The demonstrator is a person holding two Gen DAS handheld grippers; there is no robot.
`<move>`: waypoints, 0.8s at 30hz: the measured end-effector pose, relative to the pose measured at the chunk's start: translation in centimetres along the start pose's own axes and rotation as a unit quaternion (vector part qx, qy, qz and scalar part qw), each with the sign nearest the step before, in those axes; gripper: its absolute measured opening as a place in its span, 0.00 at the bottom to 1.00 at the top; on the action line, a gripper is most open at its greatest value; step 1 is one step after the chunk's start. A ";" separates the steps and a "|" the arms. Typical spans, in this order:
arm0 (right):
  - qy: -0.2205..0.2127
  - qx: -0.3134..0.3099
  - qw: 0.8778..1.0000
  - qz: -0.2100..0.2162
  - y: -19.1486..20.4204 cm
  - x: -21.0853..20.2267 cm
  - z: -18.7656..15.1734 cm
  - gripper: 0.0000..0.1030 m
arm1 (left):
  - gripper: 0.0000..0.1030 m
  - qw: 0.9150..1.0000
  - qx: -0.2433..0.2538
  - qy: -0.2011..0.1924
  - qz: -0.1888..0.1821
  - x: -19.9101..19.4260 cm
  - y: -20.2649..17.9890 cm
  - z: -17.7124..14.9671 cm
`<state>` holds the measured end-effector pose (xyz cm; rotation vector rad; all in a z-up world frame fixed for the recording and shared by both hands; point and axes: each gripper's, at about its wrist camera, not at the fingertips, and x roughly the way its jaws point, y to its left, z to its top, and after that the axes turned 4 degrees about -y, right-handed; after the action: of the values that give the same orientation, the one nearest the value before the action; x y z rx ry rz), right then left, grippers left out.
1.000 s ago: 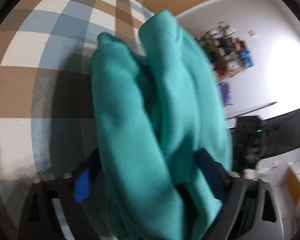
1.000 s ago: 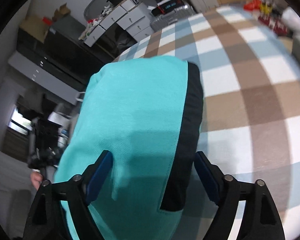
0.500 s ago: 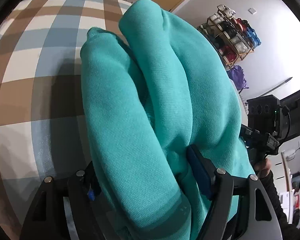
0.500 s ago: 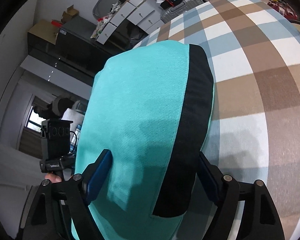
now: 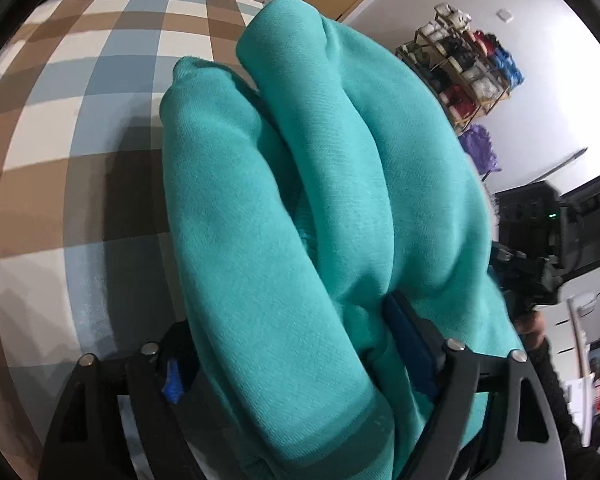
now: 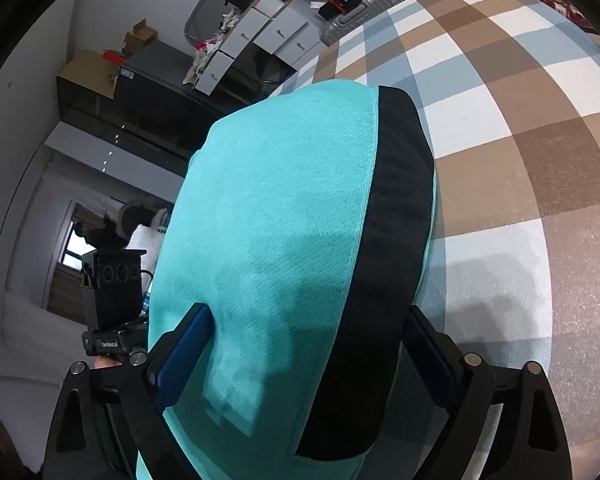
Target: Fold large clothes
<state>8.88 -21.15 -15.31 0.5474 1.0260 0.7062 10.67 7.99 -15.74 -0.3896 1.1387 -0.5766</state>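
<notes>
While both tongs, left tongs (image 5: pixel 296 364) and right tongs (image 6: pixel 300 356), are easing apart around the bundled teal sweatshirt (image 5: pixel 300 200), it is hanging above the checked bed (image 5: pixel 80 80), probably for setting down.

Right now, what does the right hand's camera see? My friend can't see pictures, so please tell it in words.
A thick folded teal garment with a black stripe fills the view, bulging between the right gripper's blue pads as its jaws open. Behind lies a brown, blue and white checked cloth, with cluttered white drawers farther back.
</notes>
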 end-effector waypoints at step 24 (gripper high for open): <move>-0.125 -0.019 0.991 -0.041 3.7 -16.3 1.6 0.73 | 0.51 0.989 0.063 -0.023 -0.128 0.0 -16.6 6.2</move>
<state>3.81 -31.01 -2.72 0.5417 0.7950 0.5675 12.60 -5.16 -4.06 -0.4415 1.0079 -0.8562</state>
